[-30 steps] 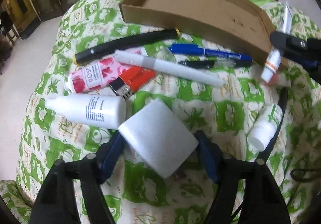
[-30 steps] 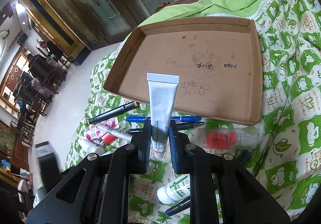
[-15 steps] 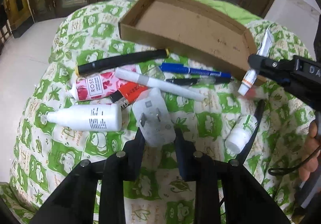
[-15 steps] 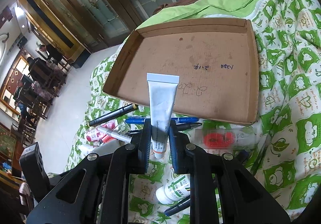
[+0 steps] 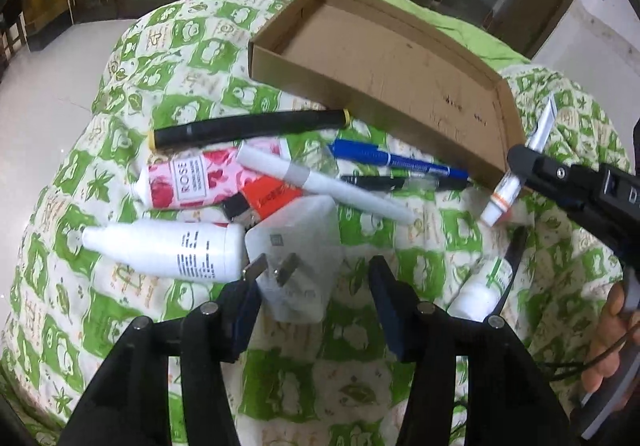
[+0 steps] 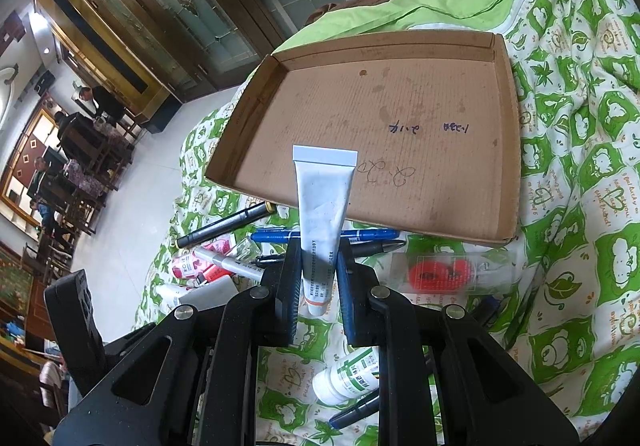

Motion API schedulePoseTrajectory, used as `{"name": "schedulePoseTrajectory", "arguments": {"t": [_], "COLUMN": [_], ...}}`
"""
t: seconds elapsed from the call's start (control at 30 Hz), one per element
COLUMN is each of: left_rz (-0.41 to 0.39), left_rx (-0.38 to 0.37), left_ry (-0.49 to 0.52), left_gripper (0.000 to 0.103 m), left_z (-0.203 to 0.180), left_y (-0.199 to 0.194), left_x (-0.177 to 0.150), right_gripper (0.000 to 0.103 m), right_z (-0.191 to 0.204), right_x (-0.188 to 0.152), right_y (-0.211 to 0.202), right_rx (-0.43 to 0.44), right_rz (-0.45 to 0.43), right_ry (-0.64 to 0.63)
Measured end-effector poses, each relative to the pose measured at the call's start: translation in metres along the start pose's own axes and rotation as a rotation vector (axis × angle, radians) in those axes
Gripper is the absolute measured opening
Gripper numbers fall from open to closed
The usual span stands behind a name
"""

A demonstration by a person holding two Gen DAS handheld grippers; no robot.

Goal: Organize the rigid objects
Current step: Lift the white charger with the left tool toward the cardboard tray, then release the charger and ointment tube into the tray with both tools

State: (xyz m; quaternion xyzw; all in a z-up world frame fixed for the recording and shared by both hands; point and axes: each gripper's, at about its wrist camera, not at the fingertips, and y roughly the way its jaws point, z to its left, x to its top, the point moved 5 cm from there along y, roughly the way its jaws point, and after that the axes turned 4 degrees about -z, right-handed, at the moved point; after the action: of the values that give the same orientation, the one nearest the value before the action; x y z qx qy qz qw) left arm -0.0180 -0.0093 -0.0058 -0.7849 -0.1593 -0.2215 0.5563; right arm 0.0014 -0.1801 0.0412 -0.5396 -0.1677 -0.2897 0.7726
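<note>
Left hand-held gripper [image 5: 316, 298]: jaws standing wide apart, gripping nothing. A white plug [image 5: 298, 258] is lying between the fingers, prongs up, close against the left finger and clear of the right one.

Right hand-held gripper [image 6: 318, 286]: jaws closing narrowly on a white tube [image 6: 324, 222], pinching it near its cap end; the crimped end is pointing forward, away from the gripper, and hanging over the near edge of the tray [image 6: 508, 150].

Tray: brown cardboard, shallow, sitting ahead of both grippers on the green-and-white quilt [image 5: 192, 58]; handwriting is showing on its floor.

Loose items lying on the quilt between the left hand-held gripper and the tray:
- white bottle [image 5: 168, 250], on its side, just left of the plug and touching it;
- pink tube [image 5: 192, 182] marked ROSE, ahead and to the left;
- red lighter [image 5: 268, 196], just ahead of the plug, partly under the white marker [image 5: 320, 182];
- black marker [image 5: 248, 128], yellow-tipped, lying nearest the tray wall;
- blue pen [image 5: 396, 160] and black pen [image 5: 396, 182], side by side, ahead and to the right.

Near the right hand-held gripper:
- small bottle [image 6: 348, 378] with green label, lying under the right finger;
- clear case [image 6: 448, 272] with a red shape inside, just right of the fingers, near the tray.
</note>
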Motion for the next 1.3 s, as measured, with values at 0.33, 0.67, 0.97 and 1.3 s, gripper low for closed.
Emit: {"name": "schedulePoseTrajectory", "arguments": {"t": [0.33, 0.67, 0.97, 1.3], "left_rz": [-0.014, -0.084, -0.107, 0.026], "left_rx": [0.036, -0.085, -0.119, -0.056], "left_ry": [0.06, 0.001, 0.028, 0.031], "left_gripper": [0.027, 0.027, 0.027, 0.027], "left_z": [-0.018, -0.026, -0.039, -0.041], "left_y": [0.014, -0.019, -0.015, 0.057], "left_x": [0.014, 0.05, 0.109, 0.132], "right_gripper": [0.016, 0.016, 0.016, 0.016], "right_z": [0.0, -0.016, -0.051, -0.078], "right_x": [-0.001, 0.011, 0.042, 0.06], "right_y": [0.002, -0.013, -0.03, 0.015], "right_rx": [-0.004, 0.002, -0.075, -0.168], "right_rz": [0.003, -0.043, -0.108, 0.022], "right_ry": [0.004, 0.049, 0.089, 0.056]}}
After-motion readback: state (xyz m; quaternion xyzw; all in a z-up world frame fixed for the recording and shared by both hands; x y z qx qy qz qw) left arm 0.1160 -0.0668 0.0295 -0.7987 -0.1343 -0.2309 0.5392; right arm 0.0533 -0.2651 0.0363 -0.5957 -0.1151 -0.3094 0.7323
